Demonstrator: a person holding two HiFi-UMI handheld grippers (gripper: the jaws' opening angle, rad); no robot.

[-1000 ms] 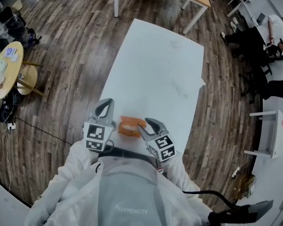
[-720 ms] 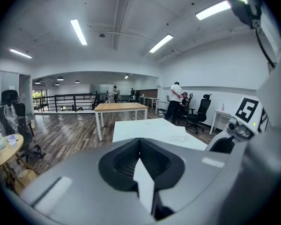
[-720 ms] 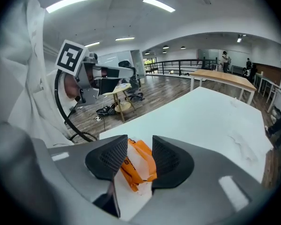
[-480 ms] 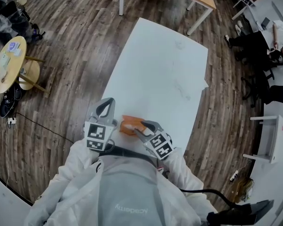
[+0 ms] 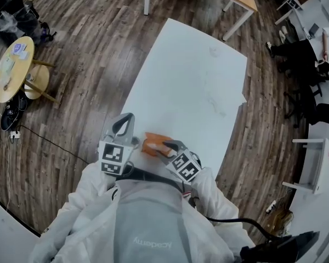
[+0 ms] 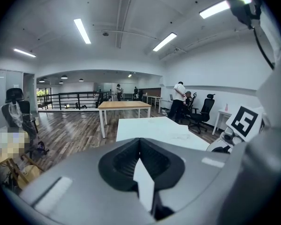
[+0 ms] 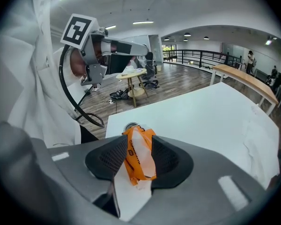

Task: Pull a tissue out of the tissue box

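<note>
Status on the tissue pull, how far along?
Done: right gripper is at the orange tissue pack on the white table. In hand: its jaws are closed on the pack. Left to do: no tissue is out yet; left gripper is shut, empty, apart from the pack.

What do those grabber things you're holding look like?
The left hand-held gripper and right hand-held gripper are grey with dark ribbed pads, each carrying a cube of black-and-white square markers. The sleeves are white; a black cable trails nearby.
</note>
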